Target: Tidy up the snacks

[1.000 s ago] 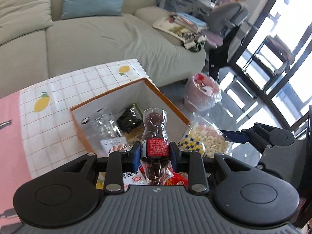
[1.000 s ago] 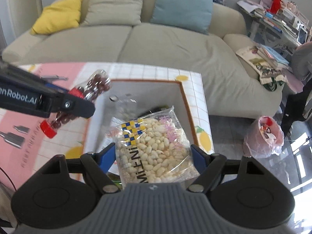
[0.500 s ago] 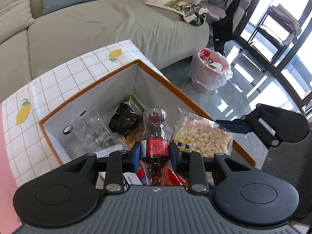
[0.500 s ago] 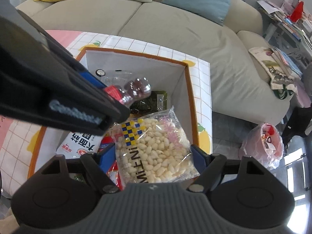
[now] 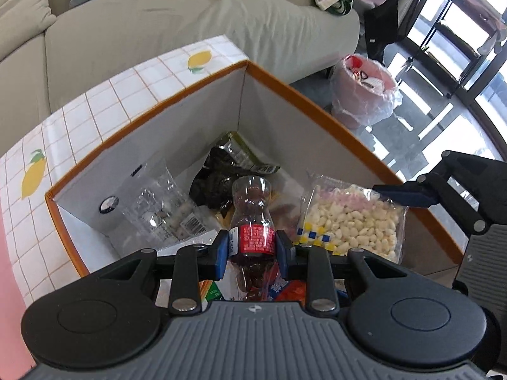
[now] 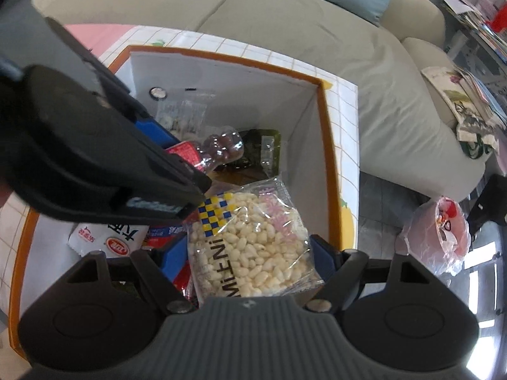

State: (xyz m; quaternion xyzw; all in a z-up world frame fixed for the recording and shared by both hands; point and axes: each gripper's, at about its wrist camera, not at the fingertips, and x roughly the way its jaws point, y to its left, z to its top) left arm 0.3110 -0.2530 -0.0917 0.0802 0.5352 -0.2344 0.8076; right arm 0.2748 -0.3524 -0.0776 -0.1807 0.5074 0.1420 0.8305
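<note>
My left gripper (image 5: 252, 249) is shut on a clear bottle of dark candy balls with a red label (image 5: 252, 221), held inside the orange-rimmed white storage box (image 5: 177, 126). The bottle also shows in the right wrist view (image 6: 218, 147). My right gripper (image 6: 250, 250) is shut on a clear bag of white puffed snacks (image 6: 253, 243), held low over the box's right side; the bag also shows in the left wrist view (image 5: 348, 221). The box (image 6: 326, 164) holds a dark snack pack (image 5: 221, 177), a clear packet (image 5: 164, 209) and other snack packets (image 6: 107, 237).
The box stands on a table with a white lemon-print cloth (image 5: 104, 101). A beige sofa (image 5: 158, 28) is behind it. A pink-lined waste bin (image 5: 364, 95) stands on the floor to the right. The left gripper's body (image 6: 79, 152) crowds the box's left half.
Both grippers have moved forward and down into the box with their snacks. The box fills more of both views.
</note>
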